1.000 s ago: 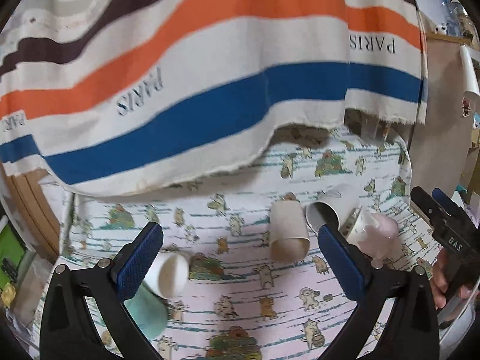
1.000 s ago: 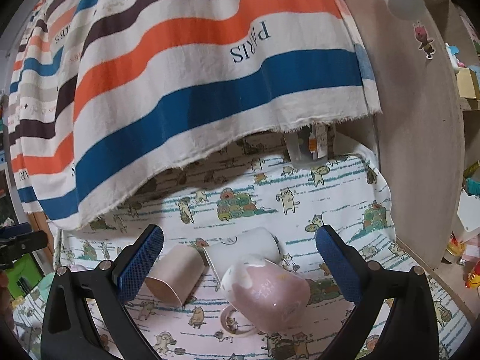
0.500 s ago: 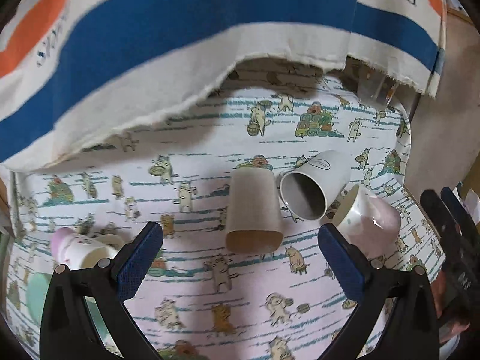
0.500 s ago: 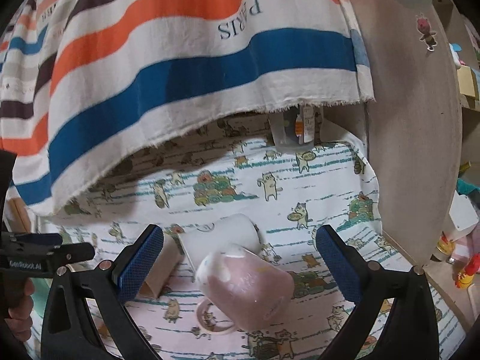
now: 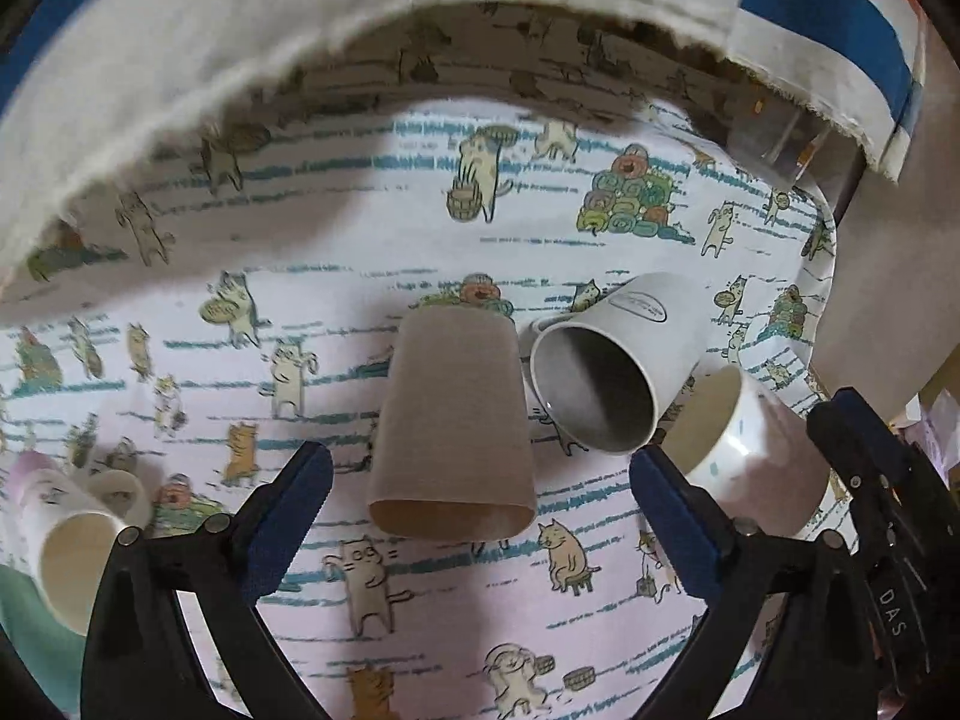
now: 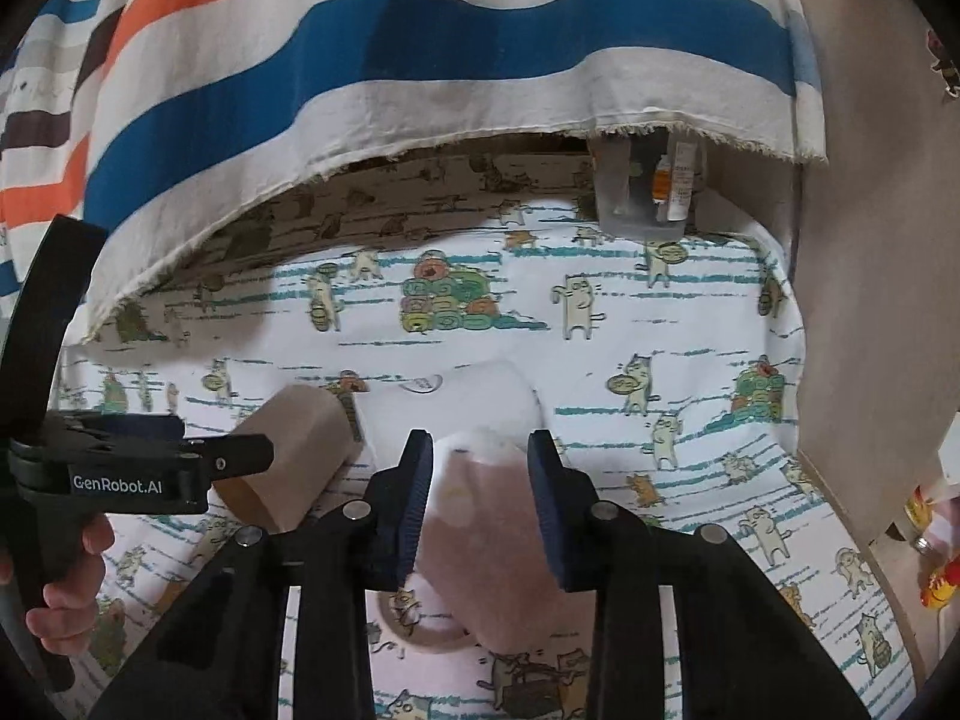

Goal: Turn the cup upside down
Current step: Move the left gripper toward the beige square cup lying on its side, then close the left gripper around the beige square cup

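Note:
A tan cup (image 5: 453,426) lies on its side on the cat-print cloth, its mouth toward my left gripper (image 5: 474,516), which is open just in front of it. The cup also shows in the right wrist view (image 6: 288,456). Beside it lie a grey-white cup (image 5: 618,372) and a pink mug (image 5: 750,456), both on their sides. My right gripper (image 6: 480,504) has closed around the pink mug (image 6: 480,540), its pads against the mug's sides; the mug's handle lies below it on the cloth.
A striped cloth (image 6: 420,60) hangs over the back of the table. More cups (image 5: 66,546) lie at the left edge. A clear container (image 6: 648,192) stands at the back right. A wooden panel (image 6: 870,240) borders the right side.
My left gripper has moved forward and down toward the tan cup. My right gripper has closed from wide open onto the pink mug.

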`<action>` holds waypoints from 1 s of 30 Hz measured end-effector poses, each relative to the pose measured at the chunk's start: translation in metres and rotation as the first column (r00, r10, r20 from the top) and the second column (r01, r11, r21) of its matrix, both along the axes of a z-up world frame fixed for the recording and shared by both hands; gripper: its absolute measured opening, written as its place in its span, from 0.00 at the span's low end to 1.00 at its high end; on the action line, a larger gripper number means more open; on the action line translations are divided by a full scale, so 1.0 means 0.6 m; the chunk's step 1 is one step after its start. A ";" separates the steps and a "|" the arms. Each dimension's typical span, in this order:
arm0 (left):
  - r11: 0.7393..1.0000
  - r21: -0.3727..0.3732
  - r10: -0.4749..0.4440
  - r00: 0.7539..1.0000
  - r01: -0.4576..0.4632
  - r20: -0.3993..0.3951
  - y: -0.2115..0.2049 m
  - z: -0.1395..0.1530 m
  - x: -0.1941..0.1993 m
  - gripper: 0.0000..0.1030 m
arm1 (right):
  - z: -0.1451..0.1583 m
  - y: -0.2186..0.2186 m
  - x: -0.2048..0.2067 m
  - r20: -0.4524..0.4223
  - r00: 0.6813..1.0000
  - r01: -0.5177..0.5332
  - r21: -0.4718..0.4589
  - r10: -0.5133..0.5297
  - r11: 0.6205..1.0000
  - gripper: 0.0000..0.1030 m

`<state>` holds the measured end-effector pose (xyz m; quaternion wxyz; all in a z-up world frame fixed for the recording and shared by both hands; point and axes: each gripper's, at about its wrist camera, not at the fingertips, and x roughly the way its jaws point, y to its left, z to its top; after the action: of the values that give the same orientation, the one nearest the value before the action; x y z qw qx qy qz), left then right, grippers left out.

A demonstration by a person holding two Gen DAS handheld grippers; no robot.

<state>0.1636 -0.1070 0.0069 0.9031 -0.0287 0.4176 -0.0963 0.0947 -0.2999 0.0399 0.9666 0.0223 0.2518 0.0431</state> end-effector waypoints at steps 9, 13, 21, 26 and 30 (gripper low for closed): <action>0.999 -0.010 0.047 0.997 -0.048 -0.062 -0.009 -0.040 0.033 0.90 | -0.003 -0.007 0.005 -0.001 0.999 0.055 0.006 -0.055 0.998 0.34; 0.997 0.041 0.060 0.997 -0.058 -0.042 -0.013 -0.042 0.036 0.90 | -0.001 -0.004 0.001 0.015 0.994 0.107 -0.036 -0.106 0.994 0.34; 0.998 0.019 0.067 0.996 -0.065 -0.063 -0.015 -0.065 0.054 0.81 | -0.008 -0.001 0.006 -0.005 0.995 0.103 -0.046 -0.103 0.994 0.34; 0.996 0.048 0.084 0.993 -0.080 -0.078 -0.016 -0.073 0.059 0.68 | -0.007 0.006 0.002 0.000 0.995 0.102 -0.060 -0.102 0.993 0.34; 0.996 0.035 0.085 0.994 -0.083 -0.073 -0.008 -0.070 0.056 0.67 | -0.003 0.005 -0.001 0.004 0.996 0.093 -0.048 -0.093 0.994 0.34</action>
<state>0.1970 -0.1116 -0.0353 0.8905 -0.0354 0.4507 -0.0503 0.0939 -0.2967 0.0380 0.9679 0.0108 0.2508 -0.0082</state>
